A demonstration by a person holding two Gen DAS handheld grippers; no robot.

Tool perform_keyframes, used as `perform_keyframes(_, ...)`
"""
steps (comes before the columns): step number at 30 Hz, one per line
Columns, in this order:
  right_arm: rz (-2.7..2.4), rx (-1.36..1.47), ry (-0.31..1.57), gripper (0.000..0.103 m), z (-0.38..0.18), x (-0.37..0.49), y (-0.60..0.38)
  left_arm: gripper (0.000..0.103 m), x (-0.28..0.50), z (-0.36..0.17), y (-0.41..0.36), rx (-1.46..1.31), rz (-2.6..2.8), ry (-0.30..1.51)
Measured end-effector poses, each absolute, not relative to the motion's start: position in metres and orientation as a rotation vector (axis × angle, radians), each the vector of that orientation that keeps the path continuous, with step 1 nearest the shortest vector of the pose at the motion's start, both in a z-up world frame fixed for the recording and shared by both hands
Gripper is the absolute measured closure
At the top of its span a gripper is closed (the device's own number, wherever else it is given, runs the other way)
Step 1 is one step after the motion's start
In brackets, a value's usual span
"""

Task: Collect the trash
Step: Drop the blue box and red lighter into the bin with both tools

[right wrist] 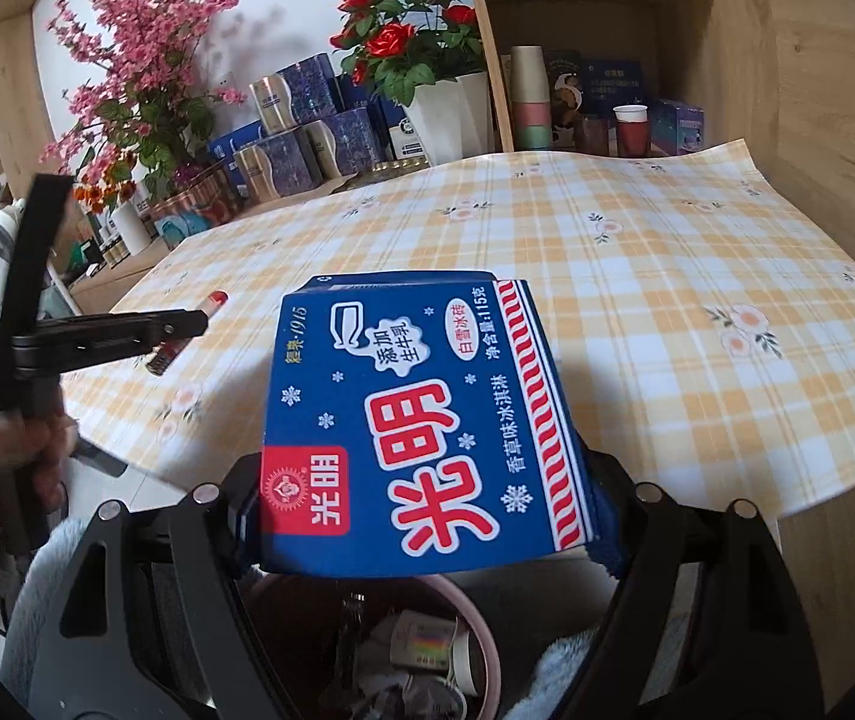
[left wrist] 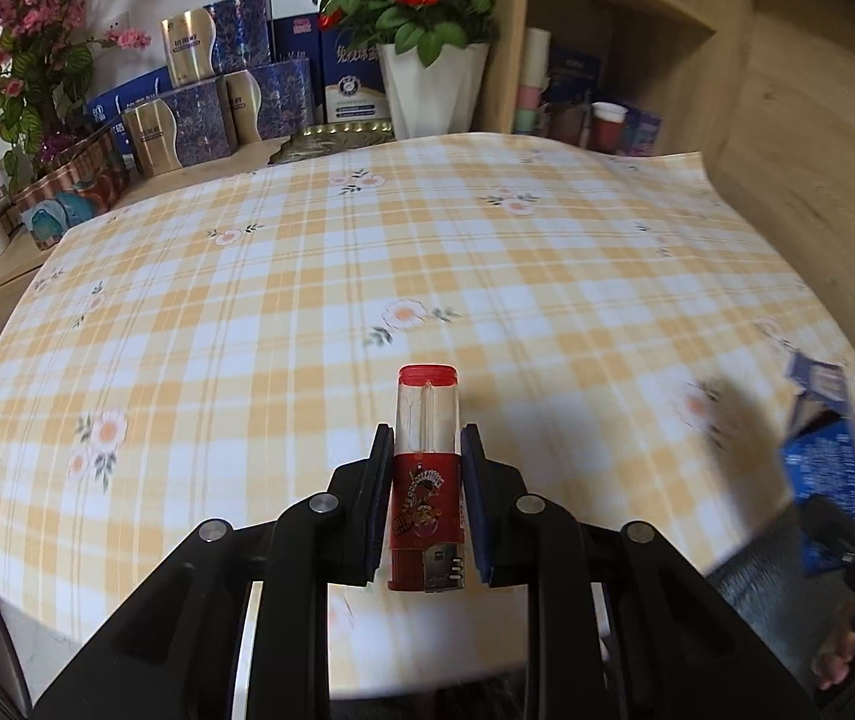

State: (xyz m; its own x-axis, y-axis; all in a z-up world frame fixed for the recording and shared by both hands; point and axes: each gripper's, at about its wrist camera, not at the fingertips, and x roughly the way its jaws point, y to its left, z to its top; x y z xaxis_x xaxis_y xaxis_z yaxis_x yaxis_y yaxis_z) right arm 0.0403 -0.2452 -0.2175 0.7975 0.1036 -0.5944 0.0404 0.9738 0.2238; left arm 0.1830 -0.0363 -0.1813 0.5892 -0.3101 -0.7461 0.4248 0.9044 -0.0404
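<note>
Trash pickup w/ both hands loaded: a red lighter (left wrist: 425, 480) sits clamped between the narrowed pads of the left gripper (left wrist: 425, 450), clear end pointing fwd, held up over the yellow check tablecloth (left wrist: 367, 252) rather than resting on it, as the side-on look from the right wrist view suggests. Right gripper (right wrist: 427, 438) stands spread wide, jaws apparently closed on the sides of a blue ice-cream carton (right wrist: 421, 420); its fingertips are hidden behind the box, so the grip is read from the way the box hangs in front of the camera, not from seen contact. Directly below the carton, at the near table edge, a pink-rimmed bin (right wrist: 487, 648) shows crumpled paper and wrappers already inside, so part of the job looks done. Remaining, by this reading: drop the carton, which seems lined up over the bin mouth, then bring the lighter across from the left and release it too. No other loose litter shows on the cloth in either view; near edge partly blocked by the grippers, so can't rule out a stray scrap there. Gift boxes (left wrist: 199, 96), potted roses (left wrist: 421, 12) and cups on the shelf (right wrist: 631, 126) at the far side look like decor/storage, not rubbish. A person's hand (right wrist: 1, 450) grips the left tool's handle.
</note>
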Motion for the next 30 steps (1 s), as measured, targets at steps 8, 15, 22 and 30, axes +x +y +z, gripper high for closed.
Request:
perform_keyframes(8, 0.142, 0.227, 0.71, 0.024, -0.231, 0.006, -0.219, 0.081, 0.105, -0.174, -0.025, 0.043, -0.487, 0.821)
perform_keyframes(15, 0.259, 0.138, 0.871, 0.024, -0.271, -0.001, -0.181, 0.081, 0.059, -0.183, -0.008, -0.01, -0.468, 0.823)
perform_keyframes(22, 0.295, 0.143, 1.021, 0.022, -0.312, 0.005, -0.171, 0.081, 0.041, -0.195, 0.014, -0.025, -0.426, 0.844)
perform_keyframes(30, 0.283, 0.185, 1.03, 0.012, -0.317, 0.011, -0.168, 0.081, 0.035, -0.203, 0.02, -0.024, -0.425, 0.853)
